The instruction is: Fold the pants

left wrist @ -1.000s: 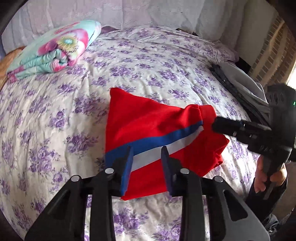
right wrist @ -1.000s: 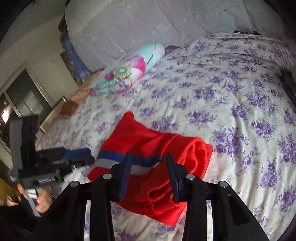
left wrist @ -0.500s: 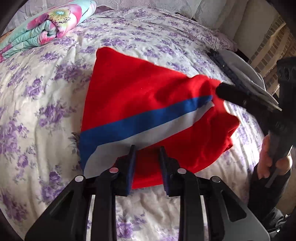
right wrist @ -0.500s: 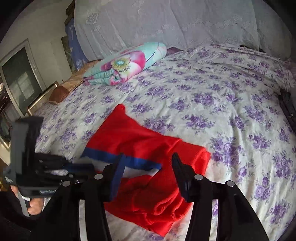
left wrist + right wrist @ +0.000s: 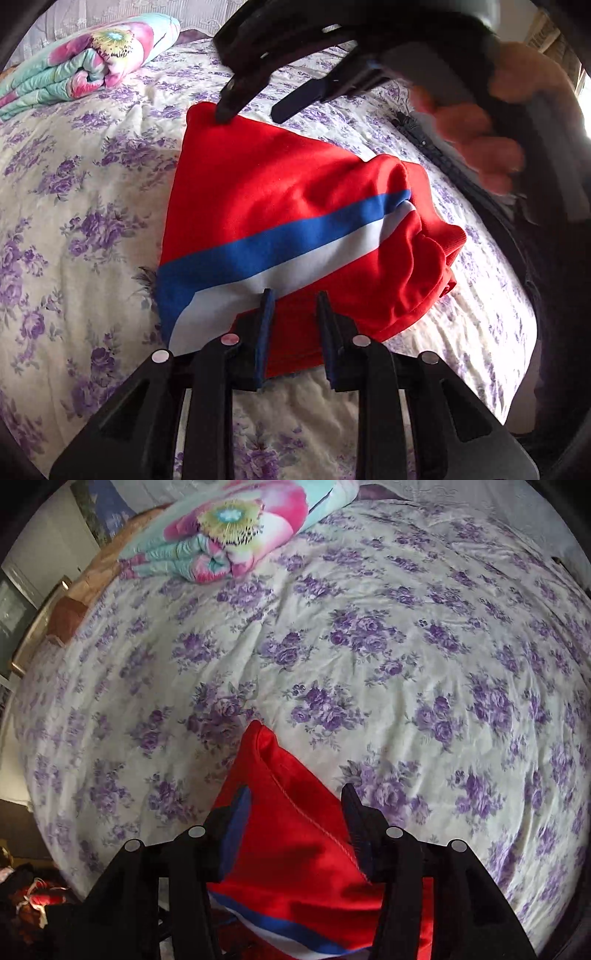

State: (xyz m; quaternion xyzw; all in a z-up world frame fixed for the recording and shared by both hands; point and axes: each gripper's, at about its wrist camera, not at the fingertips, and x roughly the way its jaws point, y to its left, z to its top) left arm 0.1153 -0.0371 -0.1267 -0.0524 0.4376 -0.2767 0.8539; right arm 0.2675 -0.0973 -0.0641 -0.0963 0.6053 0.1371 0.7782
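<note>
At the near edge of the bed (image 5: 66, 229), the left gripper (image 5: 293, 306) sits low over the hem side of the red pants (image 5: 280, 199), its fingers (image 5: 264, 325) set a narrow gap apart with red cloth showing between them; whether the pads actually pinch that edge cannot be told from this view. The pants lie partly folded on the flowered bedspread, a blue and white stripe running from 8 o'clock toward 3 o'clock across them, with a bunched, thick roll of fabric at 3 o'clock.

Farther in, at 12 o'clock in the left view, the right gripper (image 5: 251, 110) reaches down over the far corner of the pants. Its jaws have just been opening and stand released; in its own view, the seamed corner (image 5: 266, 746) lies between the fingers (image 5: 354, 812) without being pressed.

The fabric looks like a soft knit: light, limp and not slippery, likely to sag and crease when lifted rather than hold a line. It would best be taken by the corners or along a seamed edge, where the doubled cloth gives the pads something firm, with both hands lifting level so that layers do not slide apart.

At the far side, around 11 o'clock, a folded flowered quilt (image 5: 85, 62) rests well apart.
</note>
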